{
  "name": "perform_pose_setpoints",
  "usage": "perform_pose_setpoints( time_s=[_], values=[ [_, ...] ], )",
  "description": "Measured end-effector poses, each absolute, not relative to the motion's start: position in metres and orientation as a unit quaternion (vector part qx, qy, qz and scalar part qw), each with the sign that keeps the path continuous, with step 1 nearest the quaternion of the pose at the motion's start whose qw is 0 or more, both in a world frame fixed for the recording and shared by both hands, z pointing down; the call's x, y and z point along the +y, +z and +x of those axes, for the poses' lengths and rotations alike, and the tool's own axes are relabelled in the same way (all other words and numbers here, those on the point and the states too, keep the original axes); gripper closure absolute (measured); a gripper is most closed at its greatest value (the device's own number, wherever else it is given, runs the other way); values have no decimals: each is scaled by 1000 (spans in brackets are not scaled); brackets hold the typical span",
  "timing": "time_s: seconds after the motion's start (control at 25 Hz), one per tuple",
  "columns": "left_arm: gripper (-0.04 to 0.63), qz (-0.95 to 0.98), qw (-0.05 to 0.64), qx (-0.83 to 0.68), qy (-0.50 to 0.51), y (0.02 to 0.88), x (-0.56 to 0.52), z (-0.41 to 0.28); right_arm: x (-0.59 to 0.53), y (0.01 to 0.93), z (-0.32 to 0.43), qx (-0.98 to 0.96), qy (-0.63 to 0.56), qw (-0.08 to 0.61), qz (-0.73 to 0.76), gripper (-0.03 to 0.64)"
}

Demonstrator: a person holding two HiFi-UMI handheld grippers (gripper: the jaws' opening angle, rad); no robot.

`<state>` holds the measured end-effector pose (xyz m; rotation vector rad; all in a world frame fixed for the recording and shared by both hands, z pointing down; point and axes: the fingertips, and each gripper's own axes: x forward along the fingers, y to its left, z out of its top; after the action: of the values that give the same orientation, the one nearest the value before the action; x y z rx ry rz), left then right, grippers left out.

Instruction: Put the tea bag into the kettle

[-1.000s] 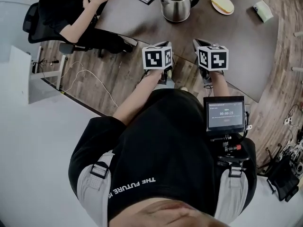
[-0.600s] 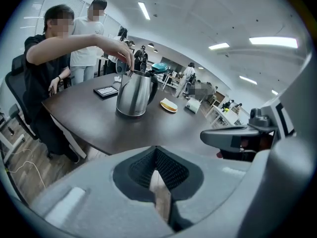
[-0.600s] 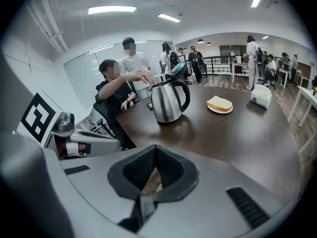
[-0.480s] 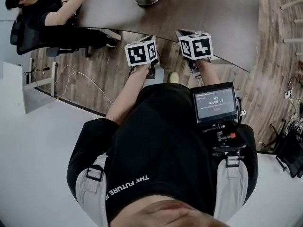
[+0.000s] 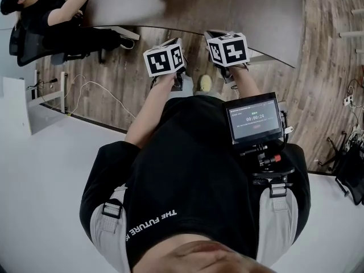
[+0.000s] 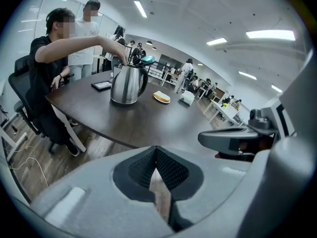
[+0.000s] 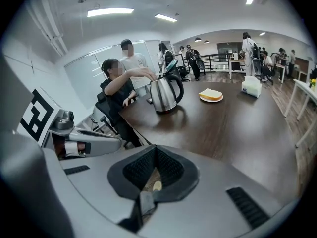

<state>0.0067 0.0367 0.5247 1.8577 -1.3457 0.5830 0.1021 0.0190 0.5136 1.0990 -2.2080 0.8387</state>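
Grippers: two, both held low at the waist, short of the table.
Left gripper (image 6: 156, 149): clenched, jaw tips met, nothing between them.
Right gripper (image 7: 155, 148): clenched likewise, empty; only floor seen through the slit.
Screen (image 5: 253, 118): one, on the chest rig, just behind the right gripper.
Floor (image 5: 318, 67): wood planks below the grippers; one loose cable (image 5: 94, 92) to the left.
Table edge: curved, just ahead of both grippers, with a strip of floor between.
Table (image 7: 237, 128): one, dark and matt, bare from the near edge up to the kettle; widest free stretch on the right.
Kettle (image 7: 163, 94): one, steel, upright on the far left part of the table.
Tea bag: not made out in any view.
Seated person (image 7: 116, 90): one, on a black chair (image 6: 22, 98) at the left edge, hand reaching to the kettle's top.
Other things on the table: one dark flat item (image 6: 103, 85) beside the kettle; one plate (image 7: 211, 95) with bread; one white box (image 7: 251, 87) farther right.
Standing person (image 7: 131, 58): one, behind the seated one.
Room: open office, ceiling strip lights, more people far back.
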Motion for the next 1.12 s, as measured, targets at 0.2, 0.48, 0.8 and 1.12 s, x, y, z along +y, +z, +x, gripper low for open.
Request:
perform_pose_setpoints(
  time_s=[0.2, 0.48, 0.8, 1.12],
  values=[
    [595, 732, 375, -517, 237, 527, 36, 12, 20, 513, 107, -812, 314, 259, 418, 609],
    [595, 742, 371, -502, 243, 523, 30, 22, 22, 519, 112, -802, 326, 258, 429, 609],
    [595, 752, 369, -489, 242, 517, 23, 31, 21, 514, 115, -796, 322, 262, 441, 609],
    [595, 756, 372, -483, 238, 515, 18, 34, 20, 512, 118, -791, 324, 264, 447, 609]
  ],
)
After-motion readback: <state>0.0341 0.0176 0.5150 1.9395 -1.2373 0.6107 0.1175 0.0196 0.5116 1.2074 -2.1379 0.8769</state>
